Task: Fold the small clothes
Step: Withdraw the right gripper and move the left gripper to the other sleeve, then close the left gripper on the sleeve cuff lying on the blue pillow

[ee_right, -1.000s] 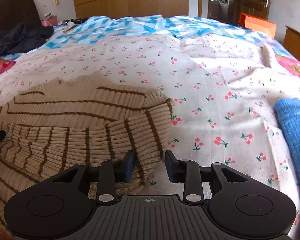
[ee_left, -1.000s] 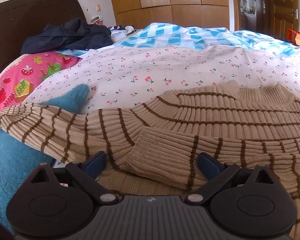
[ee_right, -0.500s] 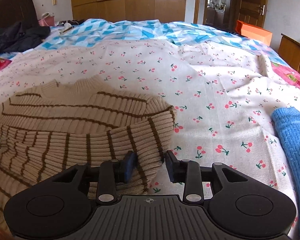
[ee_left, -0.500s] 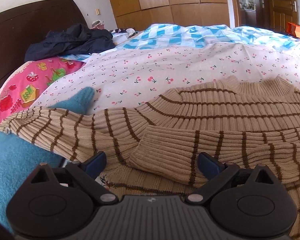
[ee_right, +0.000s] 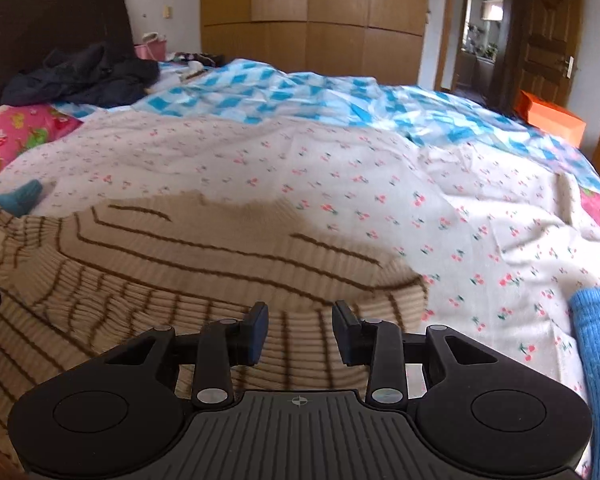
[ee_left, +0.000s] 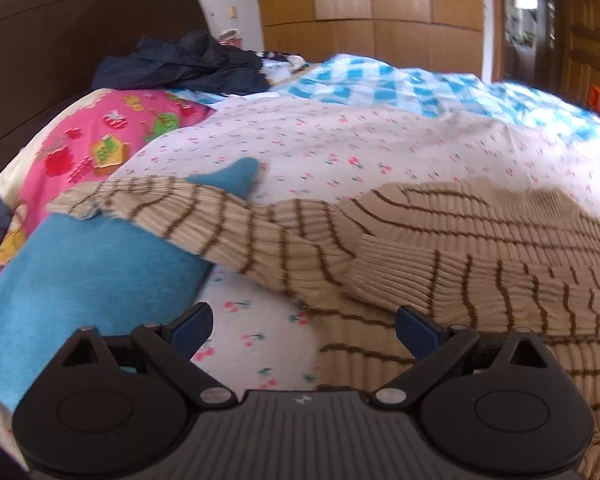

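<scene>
A beige ribbed sweater [ee_left: 460, 240] with brown stripes lies flat on the cherry-print sheet [ee_left: 320, 140]. One sleeve [ee_left: 172, 208] stretches left over a teal cloth [ee_left: 80, 280]. My left gripper [ee_left: 304, 328] stands wide open just off the sweater's left lower edge, with sheet and a bit of hem between its fingers. In the right wrist view my right gripper [ee_right: 302, 332] hovers over the sweater's [ee_right: 180, 264] folded right part. Its jaws stand a little apart, and the pads do not press the knit that shows between them.
A bright blue knit garment [ee_right: 596, 344] lies at the right. A dark jacket [ee_left: 188, 64] is piled by the headboard, above a pink pillow [ee_left: 100, 140]. A blue checked quilt [ee_right: 300, 92] covers the far bed, and an orange box [ee_right: 552, 116] stands beyond.
Both grippers have lifted and drawn back. The left one has shifted left, so sheet now shows between its fingers. The right one has slid left over the sweater, away from its right edge.
</scene>
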Available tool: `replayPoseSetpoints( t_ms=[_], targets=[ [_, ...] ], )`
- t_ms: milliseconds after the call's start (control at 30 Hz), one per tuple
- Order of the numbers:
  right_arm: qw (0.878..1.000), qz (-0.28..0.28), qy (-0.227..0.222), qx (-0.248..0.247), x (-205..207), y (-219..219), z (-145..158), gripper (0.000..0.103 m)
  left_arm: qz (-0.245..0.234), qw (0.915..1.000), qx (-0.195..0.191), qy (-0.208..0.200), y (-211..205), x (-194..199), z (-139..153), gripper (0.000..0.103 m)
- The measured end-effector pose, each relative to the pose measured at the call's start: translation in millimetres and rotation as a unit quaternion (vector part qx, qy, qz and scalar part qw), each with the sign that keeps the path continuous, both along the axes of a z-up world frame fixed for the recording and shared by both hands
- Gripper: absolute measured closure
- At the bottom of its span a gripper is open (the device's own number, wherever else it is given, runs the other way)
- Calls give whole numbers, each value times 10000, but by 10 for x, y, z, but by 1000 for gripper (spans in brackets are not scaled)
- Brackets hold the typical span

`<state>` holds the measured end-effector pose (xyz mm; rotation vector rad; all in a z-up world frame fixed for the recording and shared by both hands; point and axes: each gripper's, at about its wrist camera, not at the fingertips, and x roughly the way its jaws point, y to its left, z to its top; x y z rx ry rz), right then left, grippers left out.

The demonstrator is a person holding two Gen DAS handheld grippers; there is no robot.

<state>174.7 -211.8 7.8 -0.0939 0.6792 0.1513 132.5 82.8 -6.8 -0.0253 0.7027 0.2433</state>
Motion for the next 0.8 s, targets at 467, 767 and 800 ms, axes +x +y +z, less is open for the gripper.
replayPoseSetpoints(
  t_ms=[467, 767, 800],
  targets=[
    [9778, 2080, -173, 202, -10, 1689, 338, 68, 1122, 9835, -1163, -807, 1480, 7, 416, 16],
    [9691, 2453, -2, 245, 0, 2139, 242, 68, 1783, 9461, -2579, -818, 2328, 182, 148, 46],
    [9685, 2479, 26, 243, 2, 2174, 224, 68, 1775, 9429, -2688, -846, 2325, 200, 115, 46]
  ],
)
